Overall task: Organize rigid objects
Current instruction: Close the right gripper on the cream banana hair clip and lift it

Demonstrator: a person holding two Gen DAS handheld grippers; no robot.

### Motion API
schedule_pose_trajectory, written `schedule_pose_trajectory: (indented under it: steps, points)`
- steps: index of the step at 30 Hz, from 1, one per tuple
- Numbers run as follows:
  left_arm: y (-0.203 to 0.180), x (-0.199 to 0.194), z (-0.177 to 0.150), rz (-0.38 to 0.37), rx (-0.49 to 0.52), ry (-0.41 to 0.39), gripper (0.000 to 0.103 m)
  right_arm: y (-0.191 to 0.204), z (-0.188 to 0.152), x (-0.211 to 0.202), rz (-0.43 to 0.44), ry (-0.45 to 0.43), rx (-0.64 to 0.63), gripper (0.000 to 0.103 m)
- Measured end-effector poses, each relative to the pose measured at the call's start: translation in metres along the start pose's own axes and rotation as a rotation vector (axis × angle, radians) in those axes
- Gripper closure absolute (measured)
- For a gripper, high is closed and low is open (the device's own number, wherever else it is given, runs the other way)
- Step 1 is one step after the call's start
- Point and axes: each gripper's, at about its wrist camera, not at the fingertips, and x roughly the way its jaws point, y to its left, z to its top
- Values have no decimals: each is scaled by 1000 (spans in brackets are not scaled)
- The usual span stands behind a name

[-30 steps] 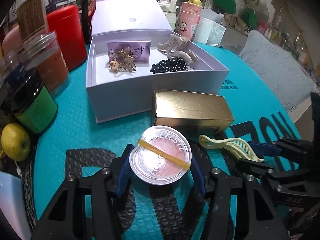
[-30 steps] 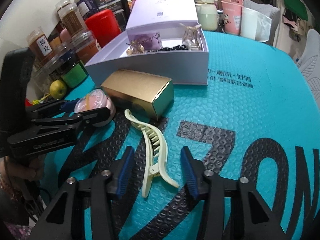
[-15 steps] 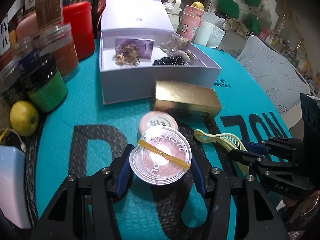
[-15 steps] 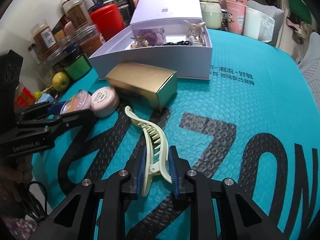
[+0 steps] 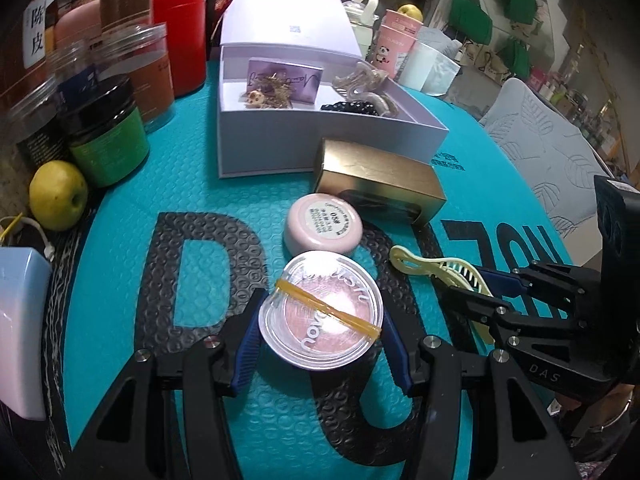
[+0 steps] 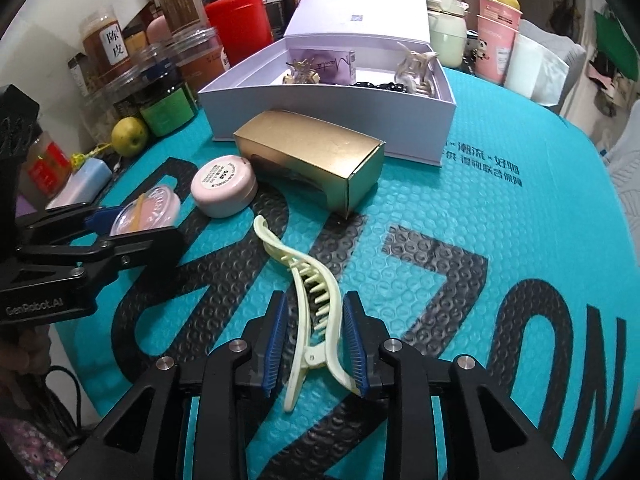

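Note:
My left gripper (image 5: 322, 320) is shut on a clear round case (image 5: 320, 314) with pink contents and a yellow band across it, held above the teal mat (image 5: 120, 240). Just beyond it a pink round jar (image 5: 323, 224) sits on the mat. A pale yellow hair clip (image 6: 316, 300) lies lengthwise between the pads of my right gripper (image 6: 314, 320). Those jaws are opening slightly, and the clip's rear levers still bear on the pads. A gold box (image 6: 312, 152) lies ahead, in front of the open lilac box (image 6: 320, 120) that holds hair accessories.
Jars (image 5: 108, 136), a red canister (image 5: 180, 36) and a yellow-green fruit (image 5: 58, 194) line the left edge. Cups (image 6: 496, 36) and a white bag stand behind the lilac box. A pale blue block (image 5: 20, 328) lies at the near left.
The left gripper drew back with the clear case, uncovering the pink jar. The right gripper closed from wide open onto the hair clip, then eased out a little.

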Motion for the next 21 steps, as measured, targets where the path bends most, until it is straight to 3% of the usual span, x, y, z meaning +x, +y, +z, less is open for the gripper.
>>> schedule_pose_trajectory:
  steps: [3, 6, 21]
  points:
    - [4, 0, -1, 10, -13, 8, 50, 1, 0, 0, -13, 7, -9, 82]
    - [6, -1, -3, 11, -26, 10, 50, -4, -1, -2, 42, 10, 34, 82]
    - [-1, -12, -6, 15, -4, 13, 50, 3, -7, -19, 100, 2, 88, 82]
